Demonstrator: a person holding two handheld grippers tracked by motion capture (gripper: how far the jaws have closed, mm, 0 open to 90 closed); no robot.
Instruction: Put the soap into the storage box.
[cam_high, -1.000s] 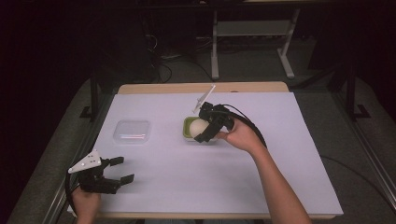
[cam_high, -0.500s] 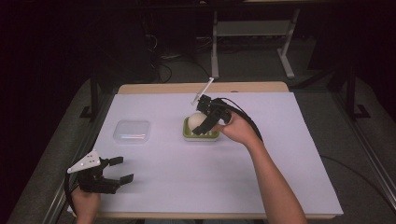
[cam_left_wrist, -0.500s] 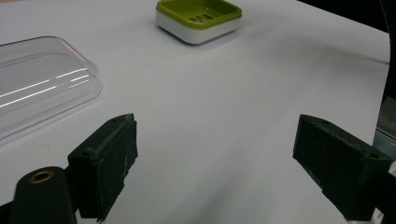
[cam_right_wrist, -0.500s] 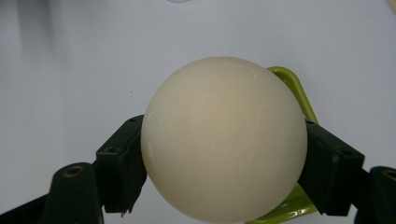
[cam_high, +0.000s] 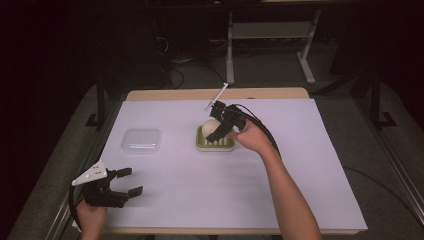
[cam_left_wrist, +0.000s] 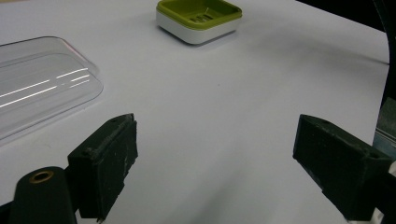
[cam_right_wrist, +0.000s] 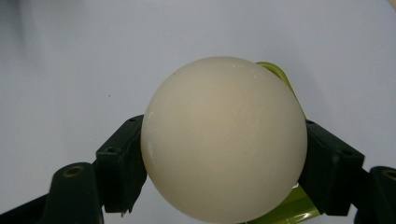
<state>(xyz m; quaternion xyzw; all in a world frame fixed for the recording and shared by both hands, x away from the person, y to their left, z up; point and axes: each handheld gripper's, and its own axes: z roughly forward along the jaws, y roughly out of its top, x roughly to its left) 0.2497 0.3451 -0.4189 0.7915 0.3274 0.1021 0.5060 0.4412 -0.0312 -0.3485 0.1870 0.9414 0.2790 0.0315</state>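
While we read the table from left to right, we note the left gripper (cam_high: 116, 186) first: it rests near the front left corner, jaws spread wide, nothing between them. Beyond it lies a clear plastic lid (cam_high: 141, 139), flat on the white table cover (cam_high: 320, 165); its thin, glossy surface suggests it is light and a little flexible. Next comes the green and white dish (cam_high: 215, 143), square with a slotted floor. The right gripper (cam_high: 218, 131) holds a cream ball (cam_right_wrist: 224, 140) at the dish, one jaw pressed on each side at about the widest part. From the high view we cannot tell whether the ball touches the dish or hangs just above it. We judge the ball smooth and matte, probably light, and firm, since no denting shows under the pads. A round, smooth body can slip out, so a hold across the widest part seems soundest. We find no brand, label or readable writing on any item.
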